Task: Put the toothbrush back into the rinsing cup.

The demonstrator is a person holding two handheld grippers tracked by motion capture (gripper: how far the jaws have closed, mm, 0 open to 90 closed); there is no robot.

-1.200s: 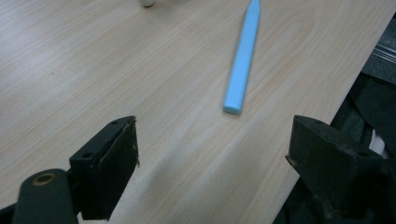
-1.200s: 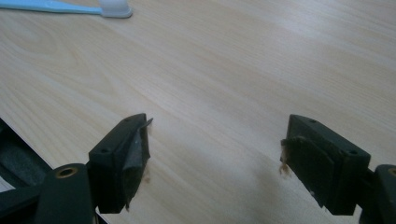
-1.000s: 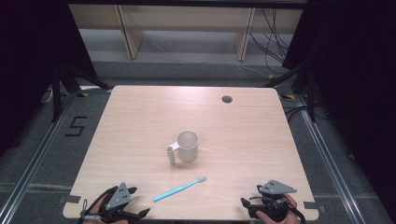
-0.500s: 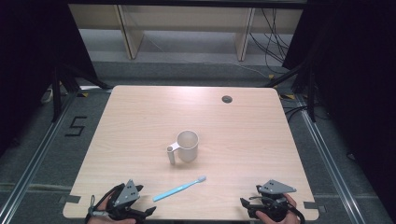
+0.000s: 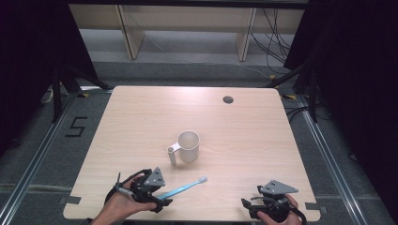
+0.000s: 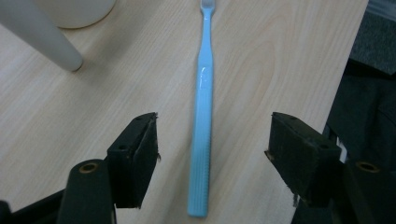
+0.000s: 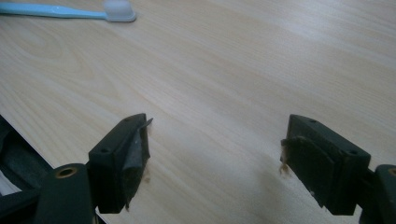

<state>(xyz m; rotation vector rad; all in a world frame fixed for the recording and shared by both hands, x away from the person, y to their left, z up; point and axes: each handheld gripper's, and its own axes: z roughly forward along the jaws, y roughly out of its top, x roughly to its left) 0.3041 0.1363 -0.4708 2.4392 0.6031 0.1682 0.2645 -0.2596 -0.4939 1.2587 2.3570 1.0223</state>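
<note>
Jaws of the left gripper (image 6: 208,154), just closing, straddle the toothbrush (image 6: 201,135) untouched on the wooden table (image 5: 141,117).

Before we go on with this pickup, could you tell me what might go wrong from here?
1. The left tool has just been closing, but its pads do not yet touch the toothbrush. They straddle only the handle's tail, so the thin, flat-lying brush could pivot or slip out.
2. The brush lies near the table's front edge; a nudge might push it off.
3. The mug stands close beyond the bristles, so a swing could knock it.
</note>
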